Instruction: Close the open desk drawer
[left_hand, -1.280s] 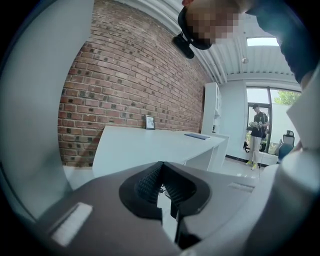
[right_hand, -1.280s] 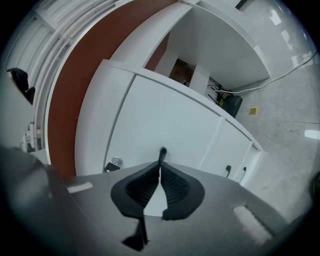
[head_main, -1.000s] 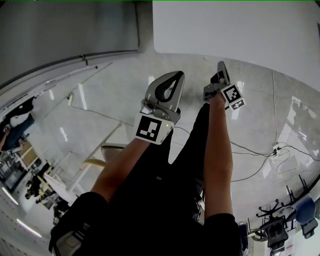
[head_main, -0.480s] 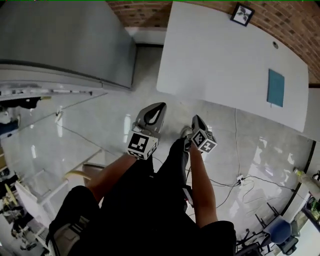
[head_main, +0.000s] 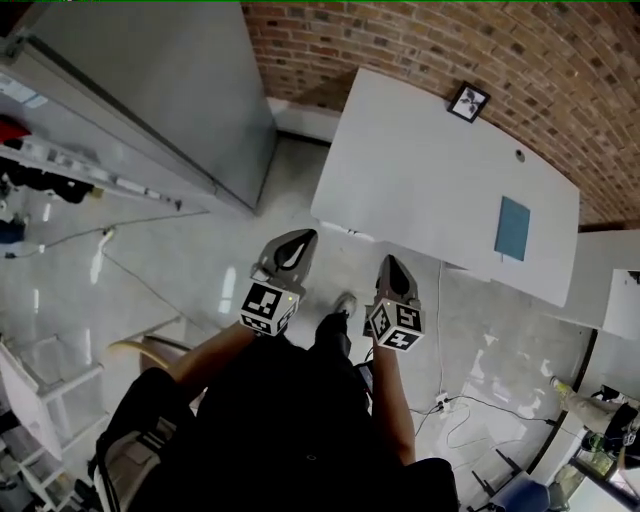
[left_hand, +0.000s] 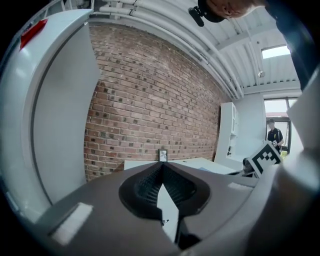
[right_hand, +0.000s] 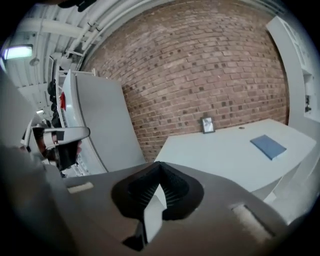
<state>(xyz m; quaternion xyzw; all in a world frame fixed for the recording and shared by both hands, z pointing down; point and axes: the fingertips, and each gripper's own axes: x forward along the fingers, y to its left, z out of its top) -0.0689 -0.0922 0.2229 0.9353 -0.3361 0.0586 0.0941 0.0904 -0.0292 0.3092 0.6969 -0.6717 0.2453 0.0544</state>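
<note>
Both claws are clenched on nothing: the left claw (head_main: 299, 239) shows its ribbed pads meeting at the tip in its own view, and the right claw (head_main: 388, 264) shows the same, with only air past them. They are held side by side over the pale floor (head_main: 200, 270), pointing toward the white bench (head_main: 420, 180), which stands a little way off against the brick wall (head_main: 420, 45). A small picture frame (head_main: 468, 101) sits on the bench by the wall and a blue book (head_main: 513, 228) lies flat further right; a tall grey cabinet (head_main: 170, 90) stands to the left. The drawer itself I cannot find in any view. The bench shows only its top and near edge from above, so its front may be tucked out of sight, and this fits a drawer standing out below that edge as well as one already pushed home. Either way, the sound thing is to bring the bench's front face into view before judging. If it proves to be out, a clenched claw makes a fair pusher when set square on the middle of the front and driven straight along the runners, so the drawer does not rack.
</note>
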